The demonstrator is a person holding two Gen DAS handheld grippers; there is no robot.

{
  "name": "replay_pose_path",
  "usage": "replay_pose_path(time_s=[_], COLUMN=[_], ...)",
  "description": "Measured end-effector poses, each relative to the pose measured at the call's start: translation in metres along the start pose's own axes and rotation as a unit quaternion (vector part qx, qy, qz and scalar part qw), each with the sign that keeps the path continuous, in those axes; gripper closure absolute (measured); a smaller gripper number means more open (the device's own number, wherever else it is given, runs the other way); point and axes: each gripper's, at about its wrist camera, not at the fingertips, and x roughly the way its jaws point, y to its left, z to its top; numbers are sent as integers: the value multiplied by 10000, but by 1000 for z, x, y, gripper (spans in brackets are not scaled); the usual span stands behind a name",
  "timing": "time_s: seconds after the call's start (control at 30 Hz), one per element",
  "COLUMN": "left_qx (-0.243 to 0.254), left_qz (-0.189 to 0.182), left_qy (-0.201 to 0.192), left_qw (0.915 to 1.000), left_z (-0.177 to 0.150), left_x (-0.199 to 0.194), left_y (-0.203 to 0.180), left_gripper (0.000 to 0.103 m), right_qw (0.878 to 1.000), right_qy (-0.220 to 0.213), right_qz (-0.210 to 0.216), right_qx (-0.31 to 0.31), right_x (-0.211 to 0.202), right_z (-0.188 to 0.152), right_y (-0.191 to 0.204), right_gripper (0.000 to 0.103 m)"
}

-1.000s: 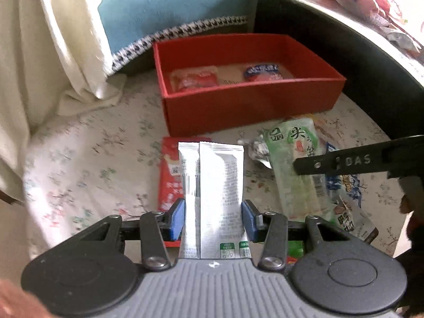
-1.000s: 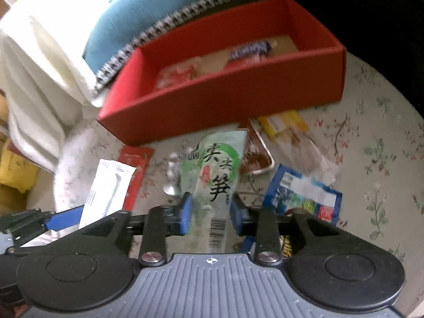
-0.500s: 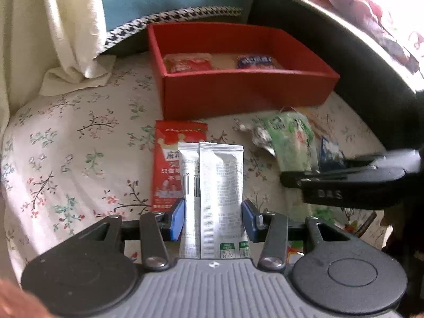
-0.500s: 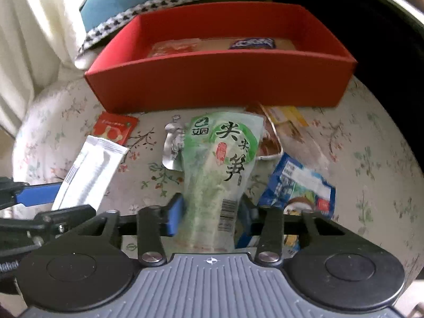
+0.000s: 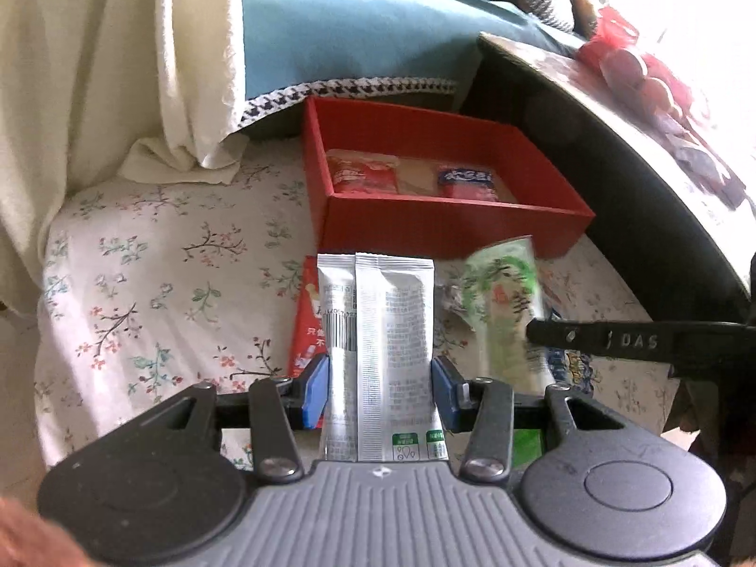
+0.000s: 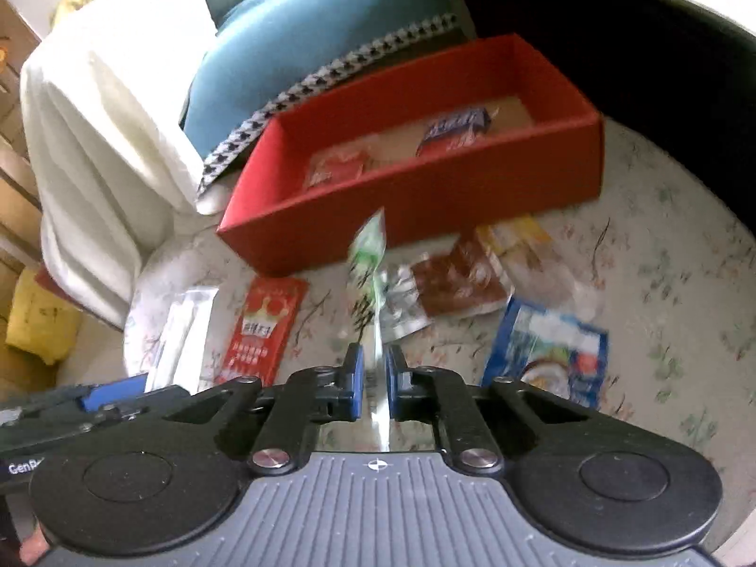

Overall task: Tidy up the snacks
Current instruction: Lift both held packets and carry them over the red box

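In the left wrist view, a pair of white foil stick sachets [image 5: 378,345] is being clamped upright between the blue pads of the left gripper [image 5: 380,390]. Beyond it, an open red cardboard box [image 5: 453,231] is resting on the floral cloth [image 5: 156,283], with a red snack packet [image 5: 364,172] and a blue-labelled snack packet [image 5: 468,182] lying inside it. A flat red packet [image 5: 307,330] is lying just behind the sachets. To the right, a green bamboo-shoot pouch [image 5: 503,312] is being held off the cloth by the right gripper's dark finger [image 5: 614,340].

In the right wrist view, the jaws of the right gripper [image 6: 373,378], having just been closing, are pinched narrowly on the green pouch, which is seen edge-on. A brown packet [image 6: 458,283] and a blue packet [image 6: 548,349] are lying on the cloth at the right, near the box.
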Motion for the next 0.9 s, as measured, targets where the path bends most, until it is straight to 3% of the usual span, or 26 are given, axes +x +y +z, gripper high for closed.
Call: replay_pose_path(time_s=[0.07,0.13,0.2,0.23,0.37,0.47,0.5,0.53,0.6,0.73,0.9], left_qx=[50,177,207,160,120,143,135,124,57,37,-85], left_qz=[-1,-23,-83,-146,-372,-368,-352,-341,-349,-359,-450], left_qy=[74,115,141,168,168,137,128,126,129,61,-72], left_qw=[10000,9998,9997,9996,9991,9991,9992,9993,9993,9993,9989], left_z=[3,5,7,7,9,12,12,13,12,11,15], left_x=[5,11,18,20,23,24,24,24,22,16,10], left_y=[-2,-7,-9,-8,-7,-6,-5,-3,2,5,4], left_gripper=[64,64,64,64,64,64,64,63,63,63,64], right_qw=[9999,9998,9994,9986,9946,9845,9776,9764,9810,9870,9970], right_qy=[72,122,254,335,399,544,441,375,341,347,-69], right_qz=[-136,-158,-246,-400,-809,-1208,-1380,-1377,-1312,-1188,-619], right_qx=[29,45,57,29,-505,-1148,-1524,-1622,-1386,-1026,-463], right_x=[7,14,21,27,41,60,63,62,56,47,17], right_z=[-1,-2,-5,-6,-15,-29,-36,-37,-31,-25,-17], right_y=[-2,-3,-4,-2,20,37,45,49,43,29,19], right_gripper=[76,61,30,22,23,24,30,45,55,56,57])
